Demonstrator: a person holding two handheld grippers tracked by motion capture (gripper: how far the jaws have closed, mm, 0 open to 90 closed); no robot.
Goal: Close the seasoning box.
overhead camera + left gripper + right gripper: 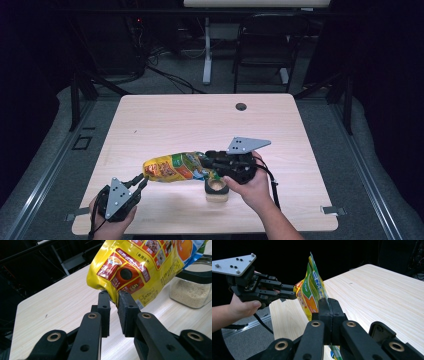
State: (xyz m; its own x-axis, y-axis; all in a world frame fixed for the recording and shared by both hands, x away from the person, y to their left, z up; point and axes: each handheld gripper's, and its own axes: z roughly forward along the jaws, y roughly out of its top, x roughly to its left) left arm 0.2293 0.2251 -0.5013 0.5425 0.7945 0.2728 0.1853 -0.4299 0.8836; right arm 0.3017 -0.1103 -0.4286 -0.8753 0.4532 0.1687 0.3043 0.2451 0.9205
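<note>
A yellow and green snack pouch [172, 167] [140, 265] [312, 292] hangs lengthwise above the near part of the wooden table [200, 120]. My right gripper [207, 161] [329, 301] is shut on the pouch's right end, its jaws pinching the sealed edge. At the pouch's lower left corner sits my left gripper [141, 181] [113, 293] [292, 291]. Its pads stand slightly apart with the thin corner between them, so it is open. A glass jar of pale granules [217, 189] [192, 290] stands on the table under the pouch's right end.
A round cable hole [241, 106] sits near the table's far edge. Beyond the table stand a dark chair [265, 45] and a white stand leg [207, 50]. Bare tabletop spreads across the far half and to the right.
</note>
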